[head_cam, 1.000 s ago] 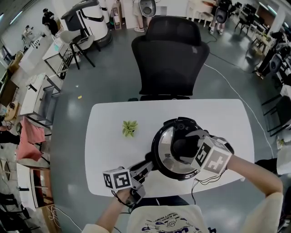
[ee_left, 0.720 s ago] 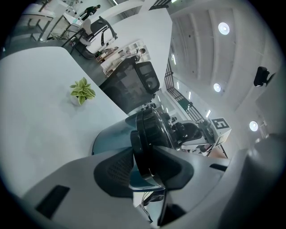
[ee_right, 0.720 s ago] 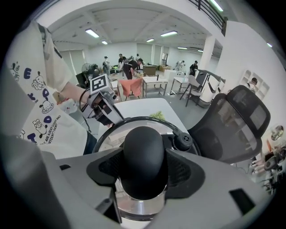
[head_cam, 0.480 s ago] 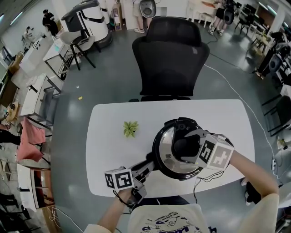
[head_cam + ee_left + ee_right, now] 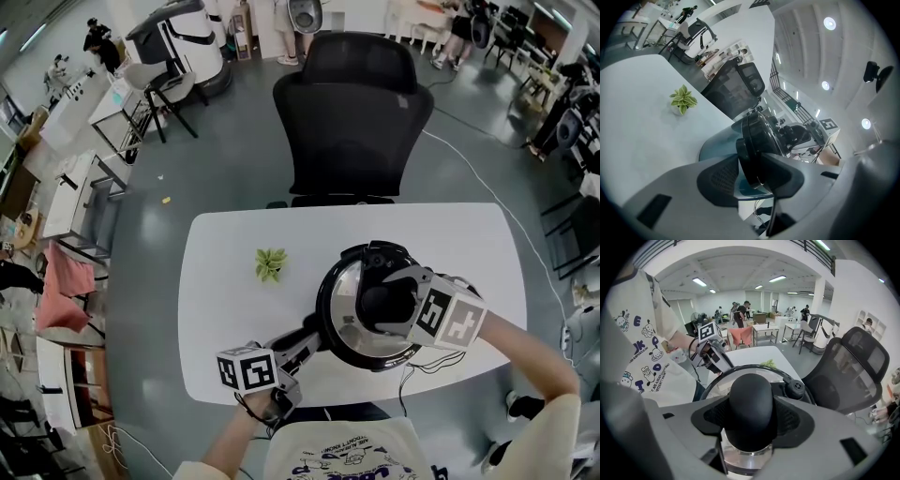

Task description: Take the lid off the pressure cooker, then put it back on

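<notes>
Fingers of our right gripper [image 5: 389, 307] clamp the black lid knob [image 5: 751, 404] atop the steel pressure cooker [image 5: 337, 330]. Our left gripper [image 5: 305, 343] fingers, just easing open, hold its black side handle [image 5: 754, 150].

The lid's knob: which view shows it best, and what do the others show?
Right gripper view: the knob fills the centre, clamped between the right gripper's jaws. Head view shows its top, partly behind that gripper. Left gripper view sees the lid edge-on; the knob cannot be made out.

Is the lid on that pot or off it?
On. In the head view the lid sits level on the pot, no gap showing; the right claw is closed round its knob.
</notes>
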{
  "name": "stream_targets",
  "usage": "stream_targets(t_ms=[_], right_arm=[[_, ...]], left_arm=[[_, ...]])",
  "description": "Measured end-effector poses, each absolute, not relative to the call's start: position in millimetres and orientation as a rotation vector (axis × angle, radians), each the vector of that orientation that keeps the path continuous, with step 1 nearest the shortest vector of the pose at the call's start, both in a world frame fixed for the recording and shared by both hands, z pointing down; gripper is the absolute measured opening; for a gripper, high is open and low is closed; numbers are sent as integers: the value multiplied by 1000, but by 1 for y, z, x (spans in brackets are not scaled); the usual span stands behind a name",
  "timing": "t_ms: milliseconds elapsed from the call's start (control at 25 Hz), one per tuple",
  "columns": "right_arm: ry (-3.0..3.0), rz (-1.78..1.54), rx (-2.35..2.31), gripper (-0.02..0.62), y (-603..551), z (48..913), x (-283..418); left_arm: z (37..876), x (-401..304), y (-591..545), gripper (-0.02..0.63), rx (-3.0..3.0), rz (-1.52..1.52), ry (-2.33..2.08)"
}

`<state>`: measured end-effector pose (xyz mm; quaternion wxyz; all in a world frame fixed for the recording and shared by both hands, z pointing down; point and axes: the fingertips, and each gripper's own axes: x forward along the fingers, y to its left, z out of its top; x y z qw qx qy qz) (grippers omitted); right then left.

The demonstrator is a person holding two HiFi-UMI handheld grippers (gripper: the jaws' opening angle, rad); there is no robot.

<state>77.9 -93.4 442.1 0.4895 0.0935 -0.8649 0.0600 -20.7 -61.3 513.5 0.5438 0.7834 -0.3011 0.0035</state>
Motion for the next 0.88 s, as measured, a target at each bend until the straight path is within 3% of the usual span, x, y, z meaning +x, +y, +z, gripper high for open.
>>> stream_targets(t_ms=[880], right_arm=[[-2212, 164, 345, 293, -99, 397, 96]], left_arm=[[515, -22, -68, 170, 1910, 106, -770]])
